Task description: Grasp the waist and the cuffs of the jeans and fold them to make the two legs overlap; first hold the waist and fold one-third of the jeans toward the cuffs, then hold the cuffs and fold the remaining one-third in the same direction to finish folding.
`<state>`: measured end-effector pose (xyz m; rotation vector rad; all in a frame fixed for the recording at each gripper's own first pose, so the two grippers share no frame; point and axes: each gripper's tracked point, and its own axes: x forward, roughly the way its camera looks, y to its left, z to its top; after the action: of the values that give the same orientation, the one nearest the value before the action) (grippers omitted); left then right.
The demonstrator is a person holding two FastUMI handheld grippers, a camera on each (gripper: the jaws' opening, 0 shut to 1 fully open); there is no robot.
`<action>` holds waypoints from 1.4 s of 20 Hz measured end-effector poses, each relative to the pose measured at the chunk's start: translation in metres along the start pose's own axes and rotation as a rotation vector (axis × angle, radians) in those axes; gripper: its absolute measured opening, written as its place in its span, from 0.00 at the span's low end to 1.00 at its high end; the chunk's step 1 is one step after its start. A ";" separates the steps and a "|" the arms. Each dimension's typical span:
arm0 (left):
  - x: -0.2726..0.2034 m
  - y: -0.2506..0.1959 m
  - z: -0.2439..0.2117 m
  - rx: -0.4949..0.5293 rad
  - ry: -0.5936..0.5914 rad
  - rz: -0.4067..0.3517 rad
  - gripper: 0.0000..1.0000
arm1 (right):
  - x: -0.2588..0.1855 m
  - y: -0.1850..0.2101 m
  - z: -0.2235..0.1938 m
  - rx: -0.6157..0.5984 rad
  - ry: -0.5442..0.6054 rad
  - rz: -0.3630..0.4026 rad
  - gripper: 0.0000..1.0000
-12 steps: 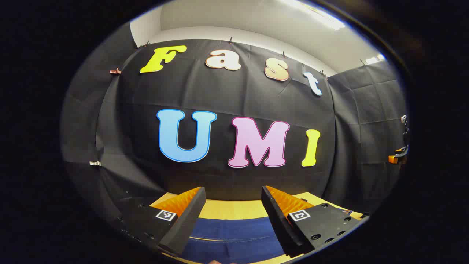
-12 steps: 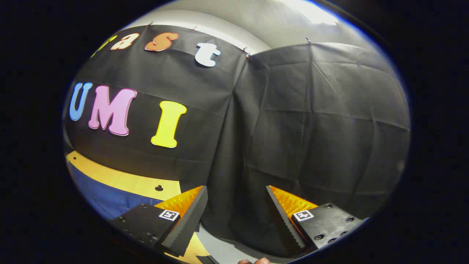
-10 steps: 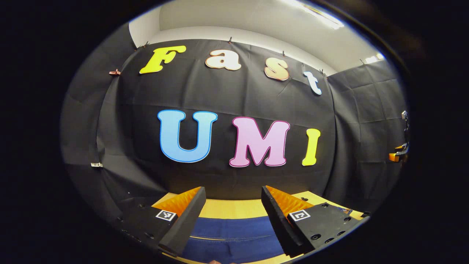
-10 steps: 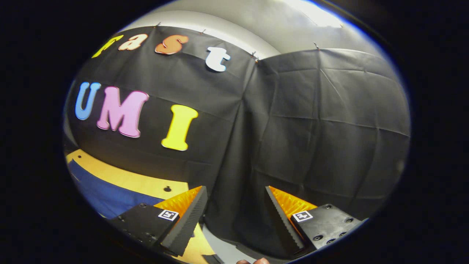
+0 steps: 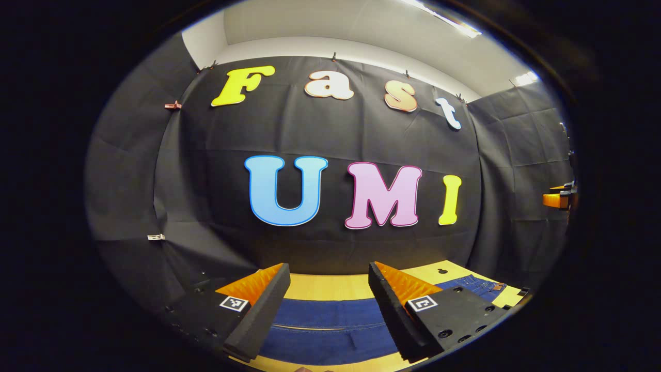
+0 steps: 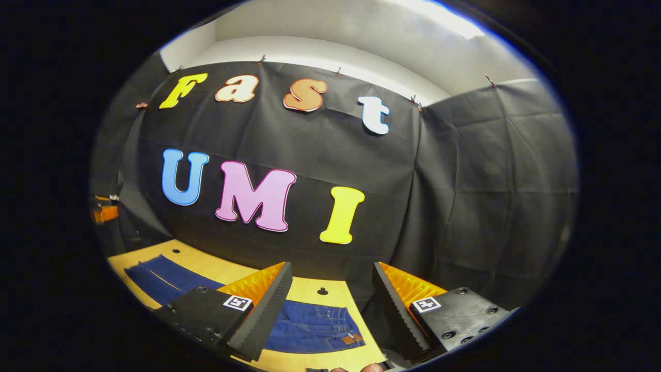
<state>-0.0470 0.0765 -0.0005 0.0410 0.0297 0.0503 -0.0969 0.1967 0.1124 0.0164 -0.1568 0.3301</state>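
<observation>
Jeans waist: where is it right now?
In the right gripper view the jeans waist lies flat on the yellow table, low in the middle, just beyond the open right gripper and nearest the table's right end.

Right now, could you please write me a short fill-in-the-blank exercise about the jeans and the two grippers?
1. The jeans lie flat on a ____ table.
2. The left gripper has its fingers ____.
3. The right gripper holds ____.
4. The jeans are ____ in colour.

Missing words: yellow; open; nothing; blue
</observation>
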 end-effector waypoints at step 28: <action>-0.014 0.119 -0.292 1.003 0.643 -0.797 0.98 | 0.034 0.061 -0.255 -0.781 0.463 0.493 0.96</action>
<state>-0.0762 0.2066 -0.2867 1.0104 0.7100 -0.7585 -0.0460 0.2760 -0.1349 -0.8779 0.1829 0.7351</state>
